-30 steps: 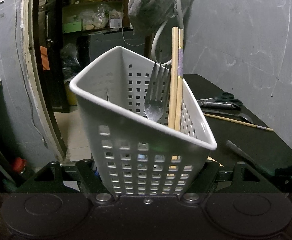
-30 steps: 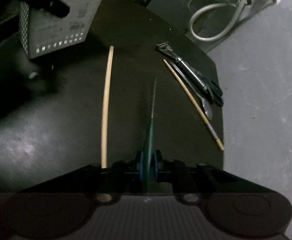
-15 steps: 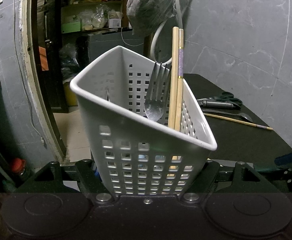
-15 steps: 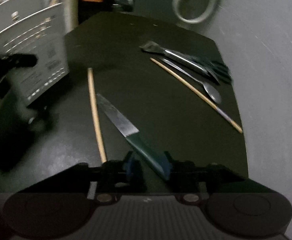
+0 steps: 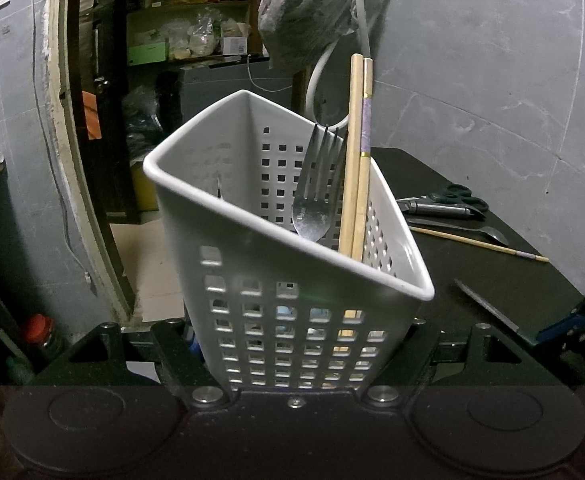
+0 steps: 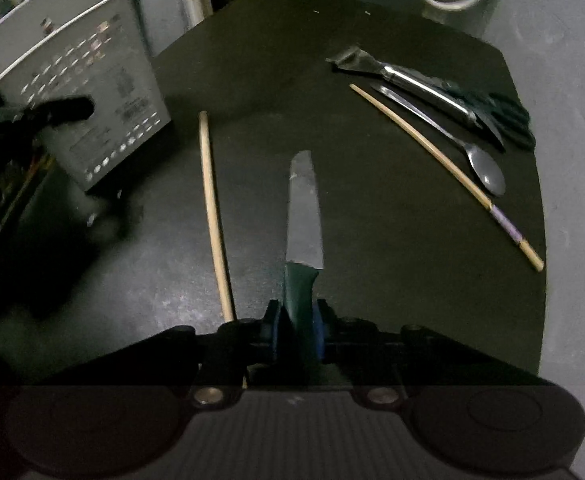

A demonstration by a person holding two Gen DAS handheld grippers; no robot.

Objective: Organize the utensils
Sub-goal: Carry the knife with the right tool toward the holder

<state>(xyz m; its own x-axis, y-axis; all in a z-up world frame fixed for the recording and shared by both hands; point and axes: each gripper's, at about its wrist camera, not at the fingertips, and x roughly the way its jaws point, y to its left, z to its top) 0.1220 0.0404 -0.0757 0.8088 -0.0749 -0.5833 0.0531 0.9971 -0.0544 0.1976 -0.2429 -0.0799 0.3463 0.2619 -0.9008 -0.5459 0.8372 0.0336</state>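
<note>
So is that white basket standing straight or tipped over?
Tipped. The white basket, clamped in the left gripper, leans with its rim slanting down to the right, and the fork and chopsticks rest against its right corner.

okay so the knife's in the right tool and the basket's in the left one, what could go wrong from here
1. The right tool grips the knife only at its green handle while its jaws are closing; the blade sticks far forward, so it could twist or slip.
2. The basket is held tilted by the left tool; the fork and chopsticks lean at one end and may shift as the knife enters.
</note>
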